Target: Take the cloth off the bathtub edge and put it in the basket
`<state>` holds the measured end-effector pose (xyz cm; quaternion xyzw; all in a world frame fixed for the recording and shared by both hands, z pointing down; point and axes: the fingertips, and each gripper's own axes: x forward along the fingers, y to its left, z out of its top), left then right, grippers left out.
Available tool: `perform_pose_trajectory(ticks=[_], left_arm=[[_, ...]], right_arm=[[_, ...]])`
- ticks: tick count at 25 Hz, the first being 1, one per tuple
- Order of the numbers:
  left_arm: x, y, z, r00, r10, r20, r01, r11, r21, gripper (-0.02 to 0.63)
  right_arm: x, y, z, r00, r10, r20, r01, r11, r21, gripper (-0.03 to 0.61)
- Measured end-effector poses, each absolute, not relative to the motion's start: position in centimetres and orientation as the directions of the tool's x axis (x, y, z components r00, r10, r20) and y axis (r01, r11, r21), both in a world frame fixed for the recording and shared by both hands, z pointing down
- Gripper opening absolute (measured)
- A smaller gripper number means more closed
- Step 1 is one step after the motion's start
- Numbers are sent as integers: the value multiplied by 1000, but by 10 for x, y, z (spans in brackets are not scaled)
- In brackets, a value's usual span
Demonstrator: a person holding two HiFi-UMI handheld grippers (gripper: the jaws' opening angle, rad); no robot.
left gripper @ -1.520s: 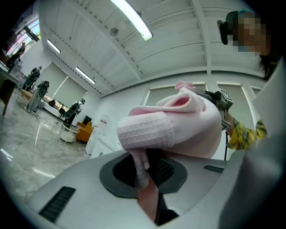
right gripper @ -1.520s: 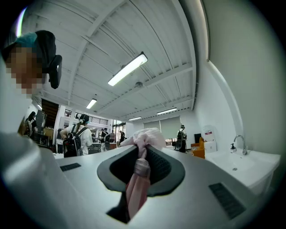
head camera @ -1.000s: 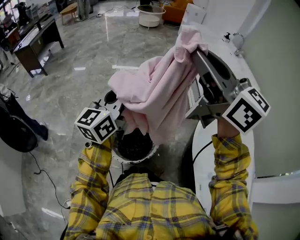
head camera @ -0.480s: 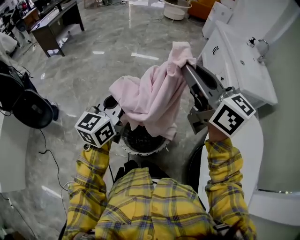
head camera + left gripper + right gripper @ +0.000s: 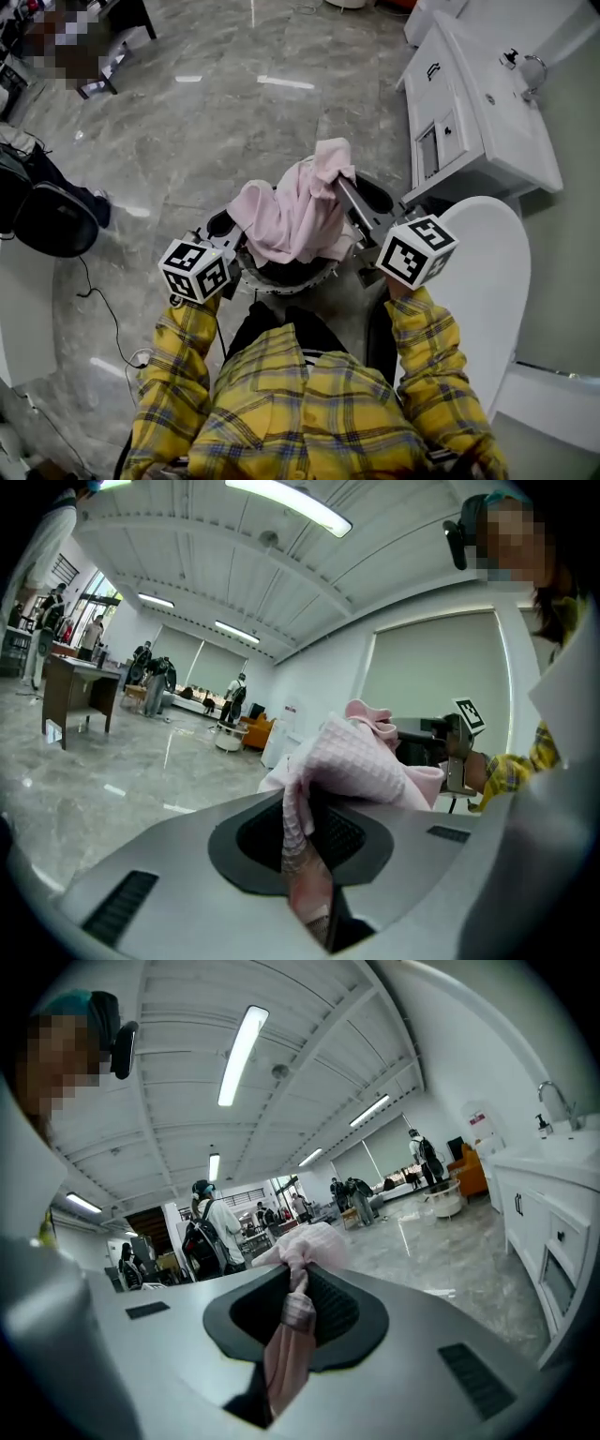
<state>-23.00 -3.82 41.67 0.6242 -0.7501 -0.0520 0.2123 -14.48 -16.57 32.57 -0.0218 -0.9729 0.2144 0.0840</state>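
Limply bunched, pink waffle cloth (image 5: 295,211) — pinched by left tool (image 5: 305,850) and right tool (image 5: 295,1312).

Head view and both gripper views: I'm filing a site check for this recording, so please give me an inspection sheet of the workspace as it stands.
Surface: grey marble floor, glossy.
Job's things: pink cloth held up over the basket, its lower folds covering the basket's mouth; white bathtub at the right, its visible edge bare.
Clutter: dark bulky shape at the left edge, cannot tell what.
Grippers: left gripper and right gripper each shut on the pink cloth.
Cables: black cable trailing on the floor at the left.
Surroundings: washbasin cabinet with a tap beyond the bathtub; people standing far off.
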Motion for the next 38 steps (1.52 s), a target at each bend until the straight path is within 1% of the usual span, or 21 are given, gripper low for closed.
perform_pose_trajectory(ticks=[8, 15, 20, 29, 38], left_arm=[[-217, -44, 486, -92, -920, 381, -900, 241, 364, 57], [-209, -35, 542, -90, -881, 465, -877, 291, 381, 57], [-196, -26, 587, -52, -828, 559, -896, 286, 340, 57], [-185, -6, 662, -3, -741, 671, -871, 332, 362, 57], [-173, 16, 723, 50, -618, 784, -849, 388, 359, 58]], right_arm=[[-132, -166, 423, -961, 58, 271, -88, 863, -497, 64], [-122, -159, 496, -929, 44, 367, -153, 858, -491, 64], [-118, -153, 548, -899, 67, 434, -175, 852, -494, 64], [-104, -132, 633, -823, 109, 557, -236, 828, -510, 65], [-90, -105, 703, -703, 161, 693, -282, 832, -478, 66]])
